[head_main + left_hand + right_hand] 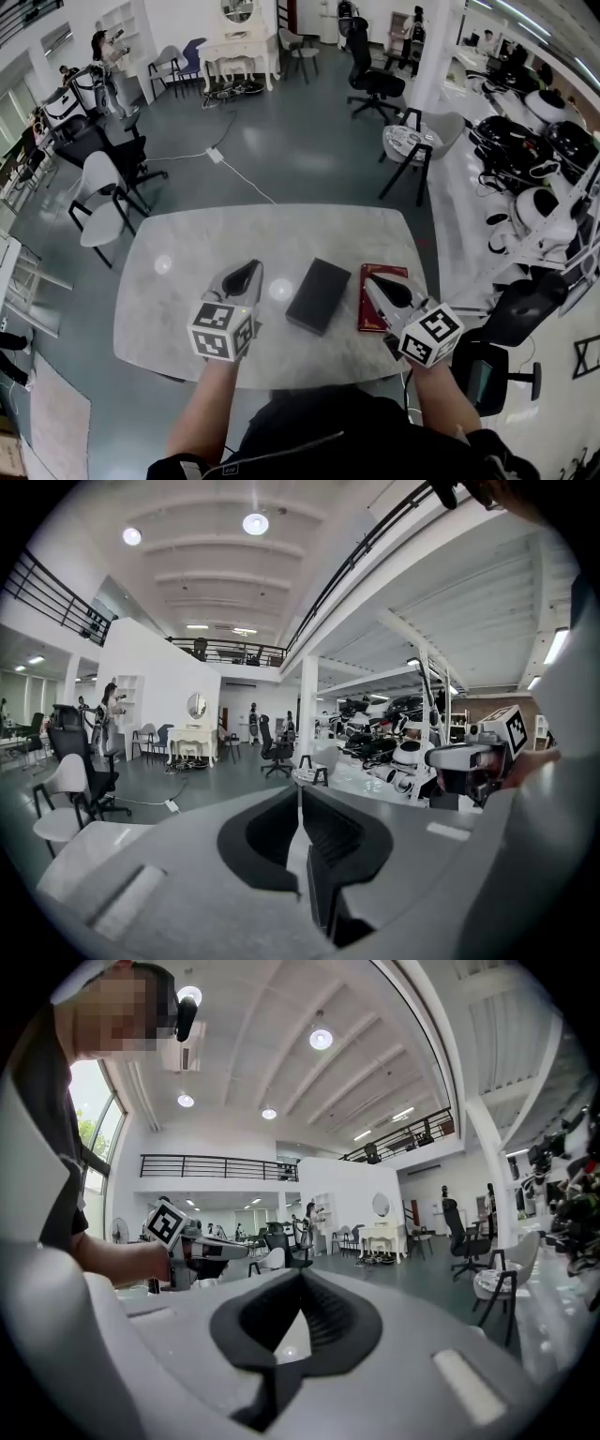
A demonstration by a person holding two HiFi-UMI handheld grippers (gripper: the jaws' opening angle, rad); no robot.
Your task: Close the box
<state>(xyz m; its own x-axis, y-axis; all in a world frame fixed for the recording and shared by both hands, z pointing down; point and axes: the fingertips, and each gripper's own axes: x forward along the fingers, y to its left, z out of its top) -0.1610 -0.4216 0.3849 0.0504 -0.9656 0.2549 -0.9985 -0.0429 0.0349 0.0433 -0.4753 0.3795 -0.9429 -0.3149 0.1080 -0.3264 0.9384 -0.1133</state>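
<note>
A flat black box (319, 295) lies with its lid down in the middle of the pale marble table (178, 300). My left gripper (246, 274) hangs above the table just left of the box, jaws together with nothing between them. My right gripper (375, 281) hovers to the right of the box, over a flat dark red case (371, 319), also shut and empty. In the left gripper view the left gripper (300, 794) points level across the room, with the right gripper (469, 757) off to the side. The right gripper view shows the right gripper (302, 1279) closed, and beyond it the left gripper (202, 1246).
A white chair (98, 202) stands off the table's left corner and a black office chair (497, 366) by its right front corner. A small round table (411, 142) and more chairs stand farther back. Racks of white and black equipment (534, 178) line the right side.
</note>
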